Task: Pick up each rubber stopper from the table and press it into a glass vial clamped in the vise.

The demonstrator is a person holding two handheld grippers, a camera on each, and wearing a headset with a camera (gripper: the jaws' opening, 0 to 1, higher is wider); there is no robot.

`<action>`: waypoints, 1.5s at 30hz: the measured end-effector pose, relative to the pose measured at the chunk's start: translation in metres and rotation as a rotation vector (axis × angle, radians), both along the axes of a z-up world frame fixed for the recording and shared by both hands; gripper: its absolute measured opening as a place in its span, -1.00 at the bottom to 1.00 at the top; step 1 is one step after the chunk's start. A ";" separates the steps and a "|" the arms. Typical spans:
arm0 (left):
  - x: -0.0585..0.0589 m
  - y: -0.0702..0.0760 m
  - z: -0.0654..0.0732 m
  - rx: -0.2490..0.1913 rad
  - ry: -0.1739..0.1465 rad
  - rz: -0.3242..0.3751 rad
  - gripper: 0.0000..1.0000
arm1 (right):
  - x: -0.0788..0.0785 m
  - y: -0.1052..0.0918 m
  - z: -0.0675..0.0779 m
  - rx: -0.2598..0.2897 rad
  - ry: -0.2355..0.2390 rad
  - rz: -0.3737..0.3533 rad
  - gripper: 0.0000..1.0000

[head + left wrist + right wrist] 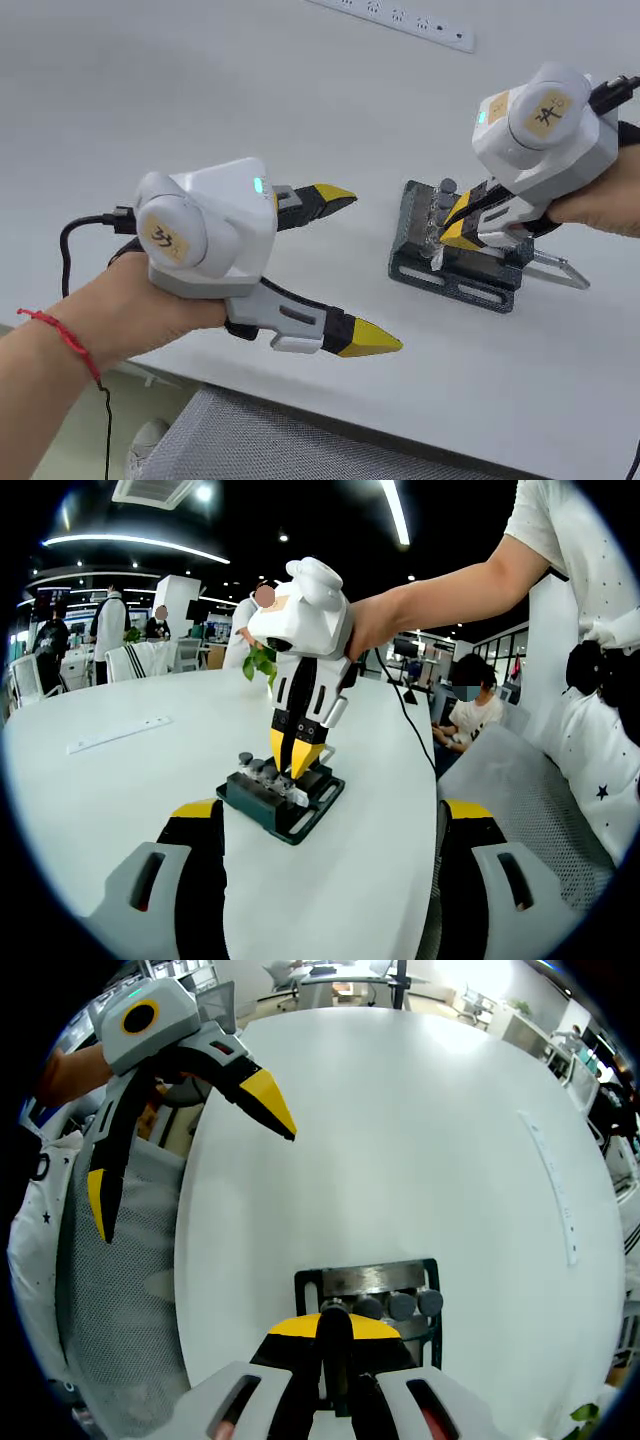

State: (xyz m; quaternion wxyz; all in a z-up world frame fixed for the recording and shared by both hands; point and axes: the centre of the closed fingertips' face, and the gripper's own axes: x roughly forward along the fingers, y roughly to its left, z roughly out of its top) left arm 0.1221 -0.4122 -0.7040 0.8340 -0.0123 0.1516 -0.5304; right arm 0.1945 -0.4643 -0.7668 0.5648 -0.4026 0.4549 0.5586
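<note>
Your right claw, jaws together, sits on the end stopper in the vise; your left claw gapes empty. Press straight down.

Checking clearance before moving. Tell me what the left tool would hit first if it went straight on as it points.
Probably the vise with its stoppered vials, or the right tool whose tips sit just over it; bare table lies between. Height is hard to judge.
</note>
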 end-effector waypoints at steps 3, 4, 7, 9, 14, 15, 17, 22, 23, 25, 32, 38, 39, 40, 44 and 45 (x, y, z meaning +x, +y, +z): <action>0.001 0.000 0.000 -0.002 0.002 0.001 0.75 | 0.000 0.000 -0.001 -0.007 0.003 0.007 -0.92; 0.001 0.000 0.000 -0.003 0.001 0.001 0.74 | 0.001 0.000 -0.001 -0.010 0.003 0.012 -0.92; 0.001 -0.001 0.000 -0.005 0.002 0.002 0.74 | 0.001 0.000 -0.002 -0.018 0.005 0.022 -0.93; 0.002 -0.001 0.000 -0.006 0.001 -0.001 0.73 | 0.001 0.000 -0.002 -0.021 0.011 0.011 -0.93; 0.003 -0.003 0.001 -0.011 0.001 -0.002 0.73 | 0.001 0.001 -0.002 -0.023 0.015 0.009 -0.93; 0.003 -0.003 0.001 -0.012 0.001 -0.001 0.73 | 0.001 0.001 -0.002 -0.026 0.011 0.012 -0.93; 0.003 -0.004 0.002 -0.015 0.000 -0.002 0.73 | -0.001 0.002 -0.002 -0.033 0.005 0.014 -0.93; 0.003 -0.004 0.001 -0.015 0.001 -0.003 0.72 | 0.001 0.002 -0.003 -0.041 0.008 0.021 -0.94; 0.003 -0.004 0.001 -0.018 0.001 -0.003 0.72 | 0.001 0.002 -0.003 -0.044 0.009 0.024 -0.94; 0.003 -0.004 0.001 -0.020 0.002 0.000 0.72 | 0.002 0.003 -0.004 -0.049 0.008 0.025 -0.94; 0.004 -0.005 0.003 -0.027 -0.001 0.000 0.71 | 0.002 0.003 -0.005 -0.075 -0.003 0.042 -0.97; 0.004 -0.005 0.004 -0.030 -0.002 0.002 0.71 | 0.002 0.003 -0.004 -0.071 -0.003 0.021 -0.98; 0.004 -0.005 0.004 -0.030 -0.001 0.003 0.71 | 0.001 0.002 -0.002 -0.081 -0.011 0.043 -0.98; 0.004 -0.004 0.004 -0.029 -0.001 0.004 0.71 | 0.000 0.003 -0.004 -0.086 -0.018 0.057 -0.99; 0.003 -0.002 0.003 -0.026 -0.001 0.008 0.71 | 0.001 0.003 -0.003 -0.086 -0.004 0.026 -0.99; 0.004 -0.001 0.003 -0.024 -0.001 0.010 0.71 | 0.001 0.002 -0.003 -0.085 -0.003 0.029 -0.99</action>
